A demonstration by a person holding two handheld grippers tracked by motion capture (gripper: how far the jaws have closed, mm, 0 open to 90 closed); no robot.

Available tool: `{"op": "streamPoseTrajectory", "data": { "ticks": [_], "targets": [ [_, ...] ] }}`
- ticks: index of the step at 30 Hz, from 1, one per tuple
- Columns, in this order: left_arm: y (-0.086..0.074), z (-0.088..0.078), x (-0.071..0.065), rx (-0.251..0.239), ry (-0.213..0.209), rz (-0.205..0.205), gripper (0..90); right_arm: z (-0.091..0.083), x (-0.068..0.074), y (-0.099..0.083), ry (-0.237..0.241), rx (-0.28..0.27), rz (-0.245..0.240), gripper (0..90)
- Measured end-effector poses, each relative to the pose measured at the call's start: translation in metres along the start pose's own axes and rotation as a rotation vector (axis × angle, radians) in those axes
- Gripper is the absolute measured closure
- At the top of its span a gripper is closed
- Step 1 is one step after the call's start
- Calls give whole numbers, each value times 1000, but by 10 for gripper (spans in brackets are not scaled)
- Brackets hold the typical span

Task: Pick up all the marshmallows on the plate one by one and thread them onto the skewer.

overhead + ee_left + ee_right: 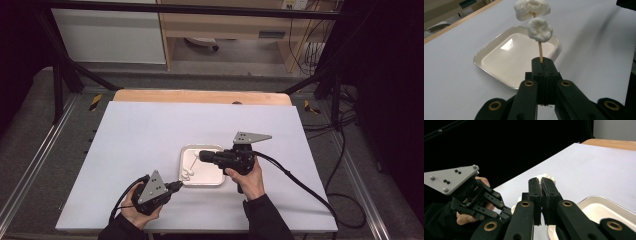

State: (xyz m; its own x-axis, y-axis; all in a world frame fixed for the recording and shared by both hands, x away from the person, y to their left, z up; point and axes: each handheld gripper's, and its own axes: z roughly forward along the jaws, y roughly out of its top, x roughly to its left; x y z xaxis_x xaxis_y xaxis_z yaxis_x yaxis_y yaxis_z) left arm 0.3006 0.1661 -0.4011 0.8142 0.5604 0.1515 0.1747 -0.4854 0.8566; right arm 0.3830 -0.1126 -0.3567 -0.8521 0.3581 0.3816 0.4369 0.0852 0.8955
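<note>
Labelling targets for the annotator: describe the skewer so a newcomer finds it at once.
On the white table, find the shallow white rectangular metal tray. Over its near corner, the left hand-held gripper clamps a thin wooden skewer. It alone carries two white marshmallows threaded on it.

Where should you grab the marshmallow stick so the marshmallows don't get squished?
Probably by the bare wooden end of the skewer, below the lower marshmallow, coming from the end opposite the marshmallows. The left gripper holds it just so: jaws shut on the thin stick, the soft marshmallows untouched above the tray.
</note>
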Motion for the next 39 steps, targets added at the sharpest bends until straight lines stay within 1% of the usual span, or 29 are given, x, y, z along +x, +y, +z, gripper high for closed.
{"op": "streamPoseTrajectory", "data": {
  "ticks": [4,8,10,11,13,15,16,19,20,21,25,29,30,34,36,39],
  "targets": [
    [-1,1,1,4,2,-10,895,2,1,-2,4,4,1,875],
    [-1,2,-1,5,1,-6,895,4,1,-4,10,-1,5,878],
    [-1,1,1,0,13,-15,895,4,1,-4,14,1,5,879],
    [-1,0,3,1,10,-14,895,4,1,-4,16,2,5,879],
    [-1,-1,1,-10,17,-9,895,3,2,-4,13,1,1,880],
    [0,0,0,-3,17,-4,895,4,1,-4,13,2,3,881],
    [0,1,1,-5,11,-12,895,4,1,-5,14,2,5,881],
    [-2,2,3,0,12,-26,895,6,2,-6,28,-11,7,883],
    [-2,1,3,-4,21,-26,895,7,2,-7,28,-6,10,883],
    [-2,1,3,-5,18,-27,895,7,1,-7,19,-1,7,883],
    [-1,1,3,-1,21,-30,895,8,2,-7,29,-3,15,884],
    [-2,3,3,6,18,-33,895,10,2,-10,24,2,15,885],
    [-2,3,3,7,25,-35,895,9,2,-10,24,5,14,885],
    [-2,4,4,5,26,-47,895,11,2,-11,26,6,17,886],
    [-2,3,5,-1,30,-53,895,11,2,-12,22,14,15,887],
    [-2,4,6,2,32,-59,895,12,3,-13,22,8,16,887]
  ]
}}
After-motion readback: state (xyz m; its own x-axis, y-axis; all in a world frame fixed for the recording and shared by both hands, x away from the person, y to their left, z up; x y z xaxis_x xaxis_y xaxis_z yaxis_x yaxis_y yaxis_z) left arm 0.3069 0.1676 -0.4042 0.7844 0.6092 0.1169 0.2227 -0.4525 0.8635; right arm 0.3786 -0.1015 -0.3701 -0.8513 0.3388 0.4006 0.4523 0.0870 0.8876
